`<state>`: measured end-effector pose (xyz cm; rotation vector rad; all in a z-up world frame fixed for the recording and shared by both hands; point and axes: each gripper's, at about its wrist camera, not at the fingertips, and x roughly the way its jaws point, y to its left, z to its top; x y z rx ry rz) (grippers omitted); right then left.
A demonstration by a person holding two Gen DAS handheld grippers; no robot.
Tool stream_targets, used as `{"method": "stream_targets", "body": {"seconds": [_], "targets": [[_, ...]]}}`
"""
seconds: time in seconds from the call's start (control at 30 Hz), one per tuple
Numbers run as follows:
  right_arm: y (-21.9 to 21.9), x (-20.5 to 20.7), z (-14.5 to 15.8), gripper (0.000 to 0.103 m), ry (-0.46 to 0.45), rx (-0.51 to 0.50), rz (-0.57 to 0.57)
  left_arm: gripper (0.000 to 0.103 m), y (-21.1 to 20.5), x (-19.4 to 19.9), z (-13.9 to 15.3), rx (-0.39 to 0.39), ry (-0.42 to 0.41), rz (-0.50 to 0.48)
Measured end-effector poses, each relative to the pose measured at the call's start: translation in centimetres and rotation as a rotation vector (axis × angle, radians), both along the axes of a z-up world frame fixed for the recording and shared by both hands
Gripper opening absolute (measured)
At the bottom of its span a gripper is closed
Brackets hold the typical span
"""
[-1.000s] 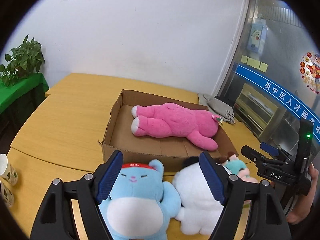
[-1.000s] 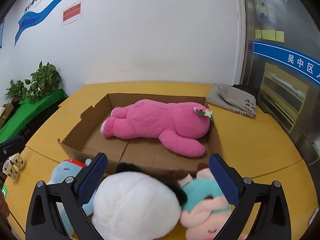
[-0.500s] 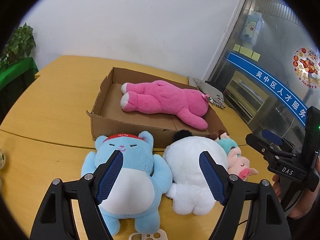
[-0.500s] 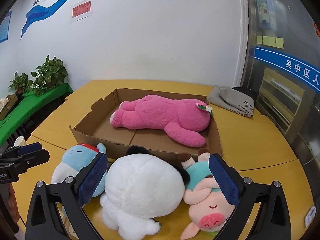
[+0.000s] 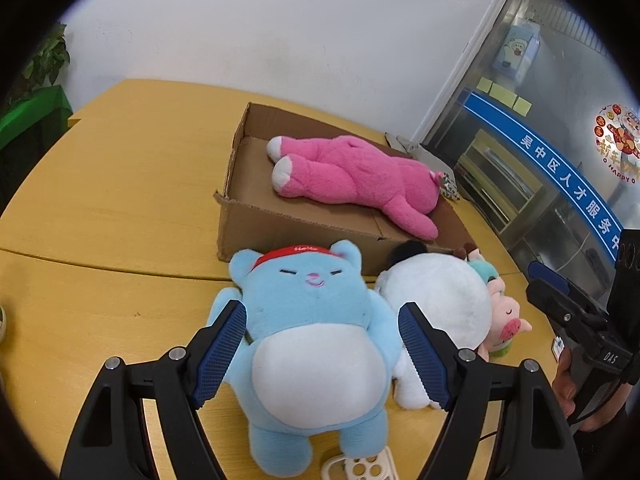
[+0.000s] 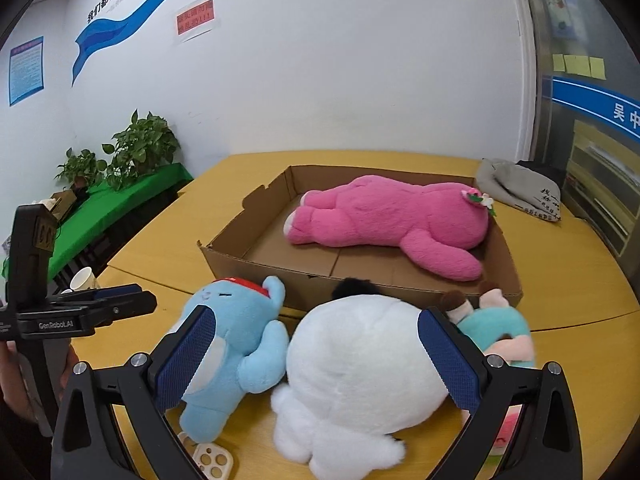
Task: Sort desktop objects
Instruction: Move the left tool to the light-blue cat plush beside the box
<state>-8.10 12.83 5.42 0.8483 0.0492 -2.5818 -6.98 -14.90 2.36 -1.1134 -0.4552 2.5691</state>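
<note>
A blue plush bear (image 5: 312,344) with a red headband lies on the wooden table, between the open pads of my left gripper (image 5: 322,350). Beside it lies a white plush (image 6: 360,372), between the open pads of my right gripper (image 6: 320,354). A pig plush in teal (image 6: 504,336) lies to its right. A pink plush bear (image 6: 392,220) lies in the cardboard box (image 6: 256,276) behind them. The box (image 5: 256,228), pink bear (image 5: 352,180), white plush (image 5: 436,300) and pig (image 5: 504,312) also show in the left wrist view. The blue bear (image 6: 236,340) shows in the right wrist view.
A white phone case (image 6: 212,458) lies at the table's near edge; it shows in the left wrist view (image 5: 360,468) too. A grey cloth bag (image 6: 520,192) lies at the back right. Paper cups (image 6: 84,280) stand at the left. Plants (image 6: 140,148) stand on a green-covered bench.
Both grippers have pulled back and tilted down, so the three plush toys on the table show more fully. The left gripper now frames the blue bear. Nothing was grasped.
</note>
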Motion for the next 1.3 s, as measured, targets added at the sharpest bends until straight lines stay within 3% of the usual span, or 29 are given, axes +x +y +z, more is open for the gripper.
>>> {"method": "stream_targets", "body": {"seconds": [0.33, 0.63, 0.73, 0.8, 0.87, 1.0, 1.23, 1.3], "targets": [[-3.5, 1.8, -3.8, 0.098, -0.105, -0.058, 0.181, 0.079, -4.2, -3.1, -5.0, 0.099, -0.099, -0.050], [-6.0, 0.1, -6.9, 0.090, -0.236, -0.125, 0.241, 0.079, -6.9, -5.3, -9.5, 0.275, -0.208, -0.092], [-5.9, -2.1, -8.9, 0.082, -0.336, -0.167, 0.192, 0.079, -7.3, -6.1, -10.9, 0.328, -0.239, -0.112], [-5.8, -3.3, -10.0, 0.066, -0.369, -0.135, 0.144, 0.079, -7.7, -6.6, -11.8, 0.364, -0.260, -0.125], [-5.7, -3.9, -10.6, 0.059, -0.366, -0.102, 0.117, 0.078, -7.7, -7.2, -12.4, 0.391, -0.270, -0.132], [-5.0, -4.9, -11.1, 0.048, -0.358, -0.018, 0.028, 0.079, -7.2, -7.8, -12.3, 0.376, -0.274, -0.155], [-6.8, -5.1, -11.9, 0.048, -0.371, 0.049, 0.043, 0.078, -6.9, -7.4, -12.1, 0.341, -0.270, -0.155], [-7.1, -5.2, -12.1, 0.044, -0.383, 0.048, 0.058, 0.077, -6.8, -7.2, -12.0, 0.321, -0.269, -0.153]]}}
